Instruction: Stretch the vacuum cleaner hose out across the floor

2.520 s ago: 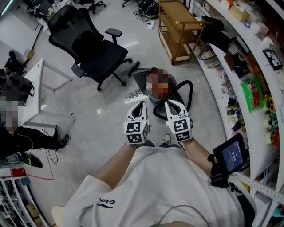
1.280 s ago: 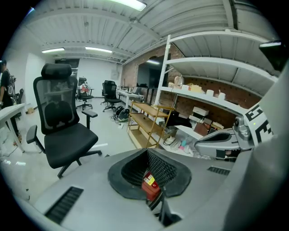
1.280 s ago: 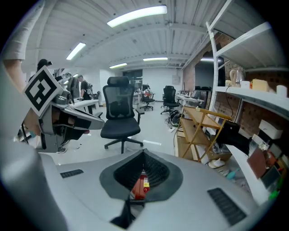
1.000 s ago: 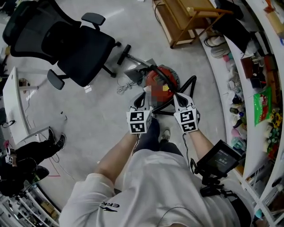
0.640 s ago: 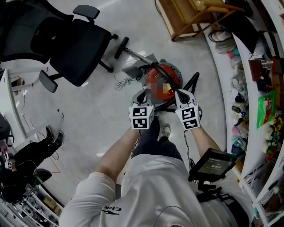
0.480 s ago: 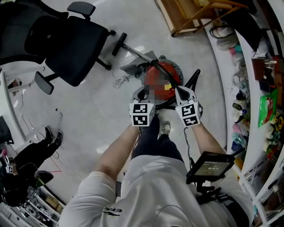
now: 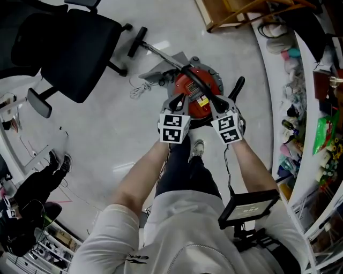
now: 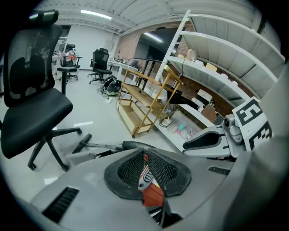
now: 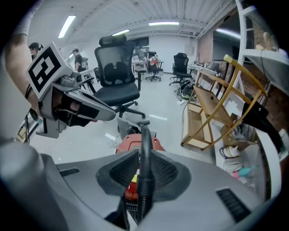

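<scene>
A red canister vacuum cleaner point(image 7: 194, 88) stands on the floor, and its black hose point(image 7: 236, 88) curls round its right side. The metal wand point(image 7: 155, 51) and floor head point(image 7: 135, 42) lie to its upper left. My left gripper point(image 7: 177, 103) hovers at the canister's near left. It is open by a narrow slit point(image 8: 142, 155), through which only the red body point(image 8: 151, 194) shows. My right gripper point(image 7: 218, 104) is at the near right. Its jaws point(image 9: 143, 155) have just been opening, and the hose's black end tube point(image 9: 145, 133) runs in the gap; I see no pressing.
A black office chair point(image 7: 59, 48) stands at the upper left and a wooden shelf trolley point(image 7: 236, 13) behind the vacuum. Curved white shelving point(image 7: 300, 69) lines the right side. A loose white cable point(image 7: 140, 85) lies left of the canister. My shoe point(image 7: 197, 150) is just behind the grippers.
Both grippers have sunk and closed in on the vacuum, whose canister now sits directly in front of their tips. The chair has slid toward the upper left of the view.
</scene>
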Demonstrator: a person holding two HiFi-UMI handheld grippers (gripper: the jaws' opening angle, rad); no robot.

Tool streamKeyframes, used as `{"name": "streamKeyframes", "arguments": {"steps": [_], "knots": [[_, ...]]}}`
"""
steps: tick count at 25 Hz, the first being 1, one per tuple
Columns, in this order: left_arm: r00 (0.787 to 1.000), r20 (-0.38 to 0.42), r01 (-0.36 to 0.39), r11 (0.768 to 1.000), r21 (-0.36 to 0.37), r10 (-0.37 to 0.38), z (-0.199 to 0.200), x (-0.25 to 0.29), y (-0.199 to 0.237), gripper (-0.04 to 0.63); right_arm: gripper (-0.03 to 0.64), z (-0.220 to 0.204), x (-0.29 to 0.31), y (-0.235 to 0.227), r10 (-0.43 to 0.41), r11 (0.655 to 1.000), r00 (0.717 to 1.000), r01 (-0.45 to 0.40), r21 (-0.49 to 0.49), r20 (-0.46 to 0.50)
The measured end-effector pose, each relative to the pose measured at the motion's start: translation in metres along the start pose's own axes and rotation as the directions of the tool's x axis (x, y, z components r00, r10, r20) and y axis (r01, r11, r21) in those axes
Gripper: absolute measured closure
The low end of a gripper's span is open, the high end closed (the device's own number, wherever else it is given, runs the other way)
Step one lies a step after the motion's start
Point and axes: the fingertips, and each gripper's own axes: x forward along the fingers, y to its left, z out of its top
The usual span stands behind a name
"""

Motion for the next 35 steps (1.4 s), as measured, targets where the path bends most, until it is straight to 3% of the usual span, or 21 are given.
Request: {"name": "streamKeyframes", "arguments": {"steps": [1, 6, 23, 35], "knots": [[1.0, -0.001, 0.006, 1.0, -0.007, -0.006, -0.002, 0.006, 0.002, 0.588, 0.528, -0.002, 0.006, 0.0, 0.014, 1.0, 1.0, -0.014, 0.001, -0.013], [0.999, -0.038, 0.027, 0.999, -0.034, -0.028, -0.012, 0.024, 0.009, 0.565, 0.45, -0.01, 0.033, -0.002, 0.052, 0.999, 0.996, -0.053, -0.014, -0.067], [0.999, -0.038, -0.005, 0.996, -0.084, 0.002, -0.024, 0.025, 0.044, 0.565, 0.445, -0.006, 0.114, -0.002, 0.124, 0.986, 0.97, -0.144, -0.083, -0.211], [0.999, -0.018, 0.033, 0.994, -0.105, -0.035, -0.011, 0.024, 0.041, 0.565, 0.453, -0.002, 0.104, -0.011, 0.087, 0.995, 0.957, -0.099, -0.03, -0.277]]}}
